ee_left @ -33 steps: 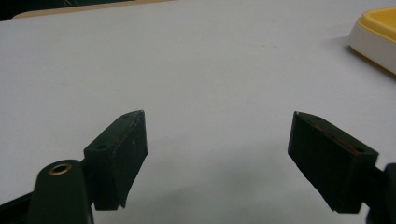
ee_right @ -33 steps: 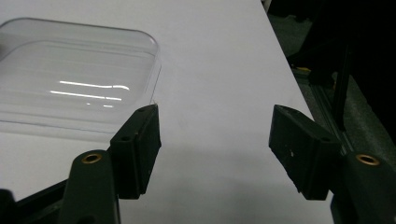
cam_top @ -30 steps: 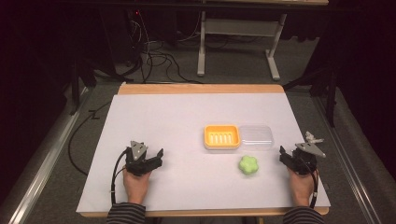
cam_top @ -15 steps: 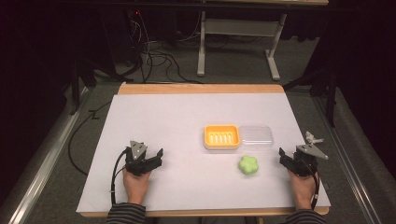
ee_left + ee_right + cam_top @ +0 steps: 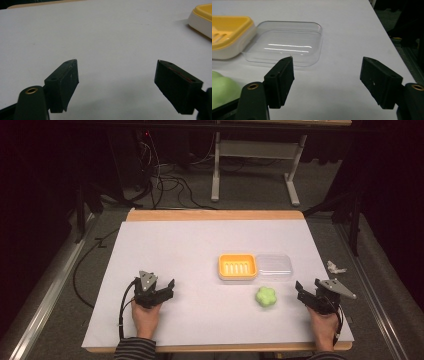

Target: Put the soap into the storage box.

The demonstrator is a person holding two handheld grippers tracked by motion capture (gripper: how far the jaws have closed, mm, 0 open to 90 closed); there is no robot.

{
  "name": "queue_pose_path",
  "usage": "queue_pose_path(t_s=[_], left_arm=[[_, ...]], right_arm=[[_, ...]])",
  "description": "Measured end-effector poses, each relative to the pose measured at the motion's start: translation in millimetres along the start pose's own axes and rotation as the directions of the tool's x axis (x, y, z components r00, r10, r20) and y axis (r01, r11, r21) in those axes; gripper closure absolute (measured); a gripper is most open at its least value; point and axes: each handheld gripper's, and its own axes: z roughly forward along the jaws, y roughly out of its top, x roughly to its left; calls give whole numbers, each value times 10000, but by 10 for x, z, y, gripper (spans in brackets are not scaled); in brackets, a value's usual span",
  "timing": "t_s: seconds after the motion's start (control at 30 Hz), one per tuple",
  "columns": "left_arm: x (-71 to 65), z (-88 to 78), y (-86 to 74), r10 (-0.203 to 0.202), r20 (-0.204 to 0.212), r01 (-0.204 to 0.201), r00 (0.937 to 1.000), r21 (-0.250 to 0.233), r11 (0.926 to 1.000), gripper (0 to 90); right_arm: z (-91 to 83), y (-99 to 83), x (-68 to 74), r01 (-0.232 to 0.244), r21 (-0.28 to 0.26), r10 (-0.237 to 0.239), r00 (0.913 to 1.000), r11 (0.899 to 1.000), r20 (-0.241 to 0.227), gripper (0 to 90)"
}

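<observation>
Resting near the desk's [image 5: 200,250] right edge, the right gripper [image 5: 303,291] has just been opening its fingers [image 5: 280,80]; they stand apart with nothing between them. The green soap [image 5: 266,297] lies just left of it, in front of the yellow soap dish [image 5: 237,266] and clear lid [image 5: 273,266]. The left gripper's [image 5: 167,289] fingers [image 5: 63,83] gape wide, empty.
</observation>
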Motion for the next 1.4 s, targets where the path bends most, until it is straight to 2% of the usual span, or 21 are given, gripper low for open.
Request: queue_pose_path(t_s=[0.07, 0.2, 0.37, 0.47, 0.57, 0.6, 0.63, 0.87, 0.93, 1.03, 1.27, 1.33, 1.4], left_arm=[[0, 0, 0, 0, 0, 0, 10000, -9, 10000, 200], [0, 0, 1, -15, 14, 15, 10000, 1, 10000, 200], [-4, -4, -3, 60, 46, -61, 10000, 8, 10000, 200], [-6, -4, -6, 97, 48, -97, 9999, -9, 10000, 200], [-7, -3, -5, 67, 50, -67, 10000, -8, 10000, 200], [-7, -3, -5, 67, 50, -67, 10000, -8, 10000, 200], [-6, -4, -6, 93, 46, -93, 9999, -5, 10000, 200], [-5, -5, -6, 92, 58, -92, 9999, -4, 10000, 200], [-5, -4, -6, 89, 52, -89, 9999, 6, 10000, 200], [-5, -4, -6, 91, 45, -91, 9999, 3, 10000, 200], [-6, -1, -6, 58, 42, -58, 10000, 7, 10000, 201], [-7, -1, -5, 38, 46, -38, 10000, 12, 10000, 201], [-6, -2, -4, 32, 51, -32, 10000, 17, 10000, 201]], right_arm=[[-44, -13, 19, -140, -201, 132, 9992, 9997, -389, 283], [-88, -20, 41, -304, -249, 285, 9968, 9992, -748, 272], [-156, -40, 87, -386, -332, 357, 9959, 9987, -828, 236], [-206, -29, 157, -167, -247, 145, 9963, 9996, -846, 220], [-251, -16, 216, -182, -230, 152, 9918, 9996, -1269, 191], [-251, -16, 216, -182, -230, 152, 9918, 9996, -1269, 191], [-267, -15, 252, -106, -161, 82, 9893, 9998, -1454, 177], [-318, 0, 356, 210, 63, -196, 9841, 9998, -1766, 167], [-327, 12, 404, 540, 153, -500, 9802, 9984, -1918, 164], [-328, 19, 469, 743, 347, -655, 9756, 9966, -2094, 163], [-293, 18, 584, 1227, 859, -992, 9660, 9887, -2387, 186], [-291, 18, 593, 1260, 889, -1011, 9645, 9880, -2438, 189], [-280, 19, 624, 1495, 914, -1230, 9610, 9845, -2476, 194]])
